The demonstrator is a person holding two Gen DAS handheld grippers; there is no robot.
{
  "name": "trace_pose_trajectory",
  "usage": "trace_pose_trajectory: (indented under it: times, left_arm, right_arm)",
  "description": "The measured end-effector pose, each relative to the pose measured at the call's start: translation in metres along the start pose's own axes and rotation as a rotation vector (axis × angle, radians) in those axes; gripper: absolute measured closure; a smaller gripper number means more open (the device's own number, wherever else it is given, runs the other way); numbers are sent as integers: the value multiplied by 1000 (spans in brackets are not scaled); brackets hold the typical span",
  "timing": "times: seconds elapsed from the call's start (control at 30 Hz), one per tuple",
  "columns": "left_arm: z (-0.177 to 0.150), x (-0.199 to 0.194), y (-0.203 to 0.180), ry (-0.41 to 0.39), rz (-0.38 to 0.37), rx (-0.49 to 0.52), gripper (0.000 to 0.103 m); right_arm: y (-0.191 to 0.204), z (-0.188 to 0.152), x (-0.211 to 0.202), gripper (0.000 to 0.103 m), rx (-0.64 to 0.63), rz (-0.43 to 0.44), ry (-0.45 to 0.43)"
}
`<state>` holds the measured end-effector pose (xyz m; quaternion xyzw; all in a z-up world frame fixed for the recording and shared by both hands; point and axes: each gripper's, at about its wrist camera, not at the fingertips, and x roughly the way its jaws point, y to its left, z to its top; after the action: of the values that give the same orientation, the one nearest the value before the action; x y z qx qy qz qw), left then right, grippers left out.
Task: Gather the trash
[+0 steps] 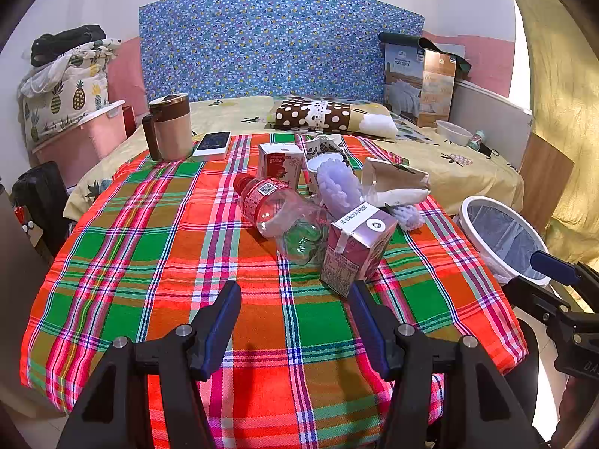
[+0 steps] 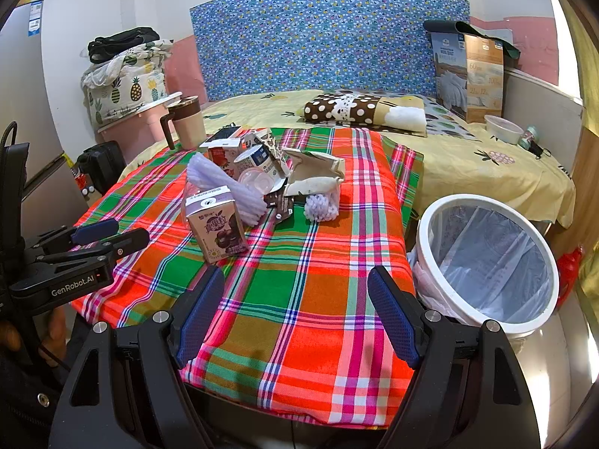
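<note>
Both tongs are held low over the near edge of the plaid-covered worktop [image 1: 149, 232], angled downward. The left tongs [image 1: 295, 321] are spread wide with nothing between the pads; the right tongs [image 2: 295, 314] are likewise spread wide and empty. The trash pile is seen at the centre of the left view: a clear bottle [image 1: 280, 213] lying on its side, a purple juice carton [image 1: 355, 247] touching it, a crumpled paper cup [image 1: 397, 183] behind. At the right of the right view, a white bin [image 2: 486, 262] lined with a clear bag is seen beside the worktop, with nothing visible inside.

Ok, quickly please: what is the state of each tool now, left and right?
Left tool: open, holding nothing, above the plaid cloth.
Right tool: open, holding nothing, beside the white bin.
</note>
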<state>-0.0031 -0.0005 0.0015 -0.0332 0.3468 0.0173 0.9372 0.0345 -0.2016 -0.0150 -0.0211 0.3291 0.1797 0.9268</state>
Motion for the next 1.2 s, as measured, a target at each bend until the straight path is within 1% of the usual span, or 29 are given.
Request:
trace_pose_trajectory:
  times: [0.9,1.03,1.2]
  left_arm:
    - [-2,1,-1,3,2,0,43]
    - [-4,5,0,10,2,-2,43]
    - [-4,12,7,24,6,-8,43]
  right_arm:
    - [-1,-1,1,23,0,1,3]
    - [0,-2,5,23,-3,9,3]
    - [5,0,14,23,-11,40,22]
